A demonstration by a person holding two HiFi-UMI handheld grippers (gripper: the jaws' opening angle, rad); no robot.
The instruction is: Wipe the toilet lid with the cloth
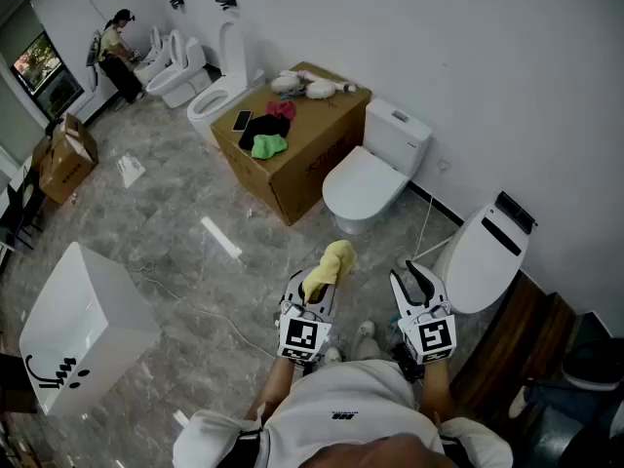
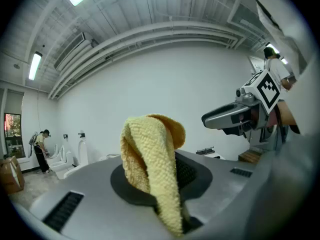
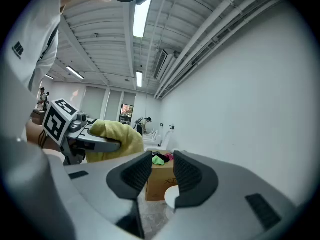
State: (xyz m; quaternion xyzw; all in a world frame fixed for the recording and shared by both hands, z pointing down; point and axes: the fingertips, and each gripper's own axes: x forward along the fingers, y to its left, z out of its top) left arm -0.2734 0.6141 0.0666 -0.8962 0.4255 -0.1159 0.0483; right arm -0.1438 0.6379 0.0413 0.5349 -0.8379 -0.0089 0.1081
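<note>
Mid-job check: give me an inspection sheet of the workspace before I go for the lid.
Surface: grey tiled floor; toilet lid closed, nothing on it.
Job's things: cloth, yellow, held above the floor, not yet at the lid.
Clutter: cardboard box beside the toilet, carrying a green rag, a phone and other rags; white box on the floor.
Grippers: left gripper shut on the cloth; right gripper open, empty.
Cables: thin cable across the floor; cord by the wall.
Surroundings: second toilet at right; person in the far corner.
</note>
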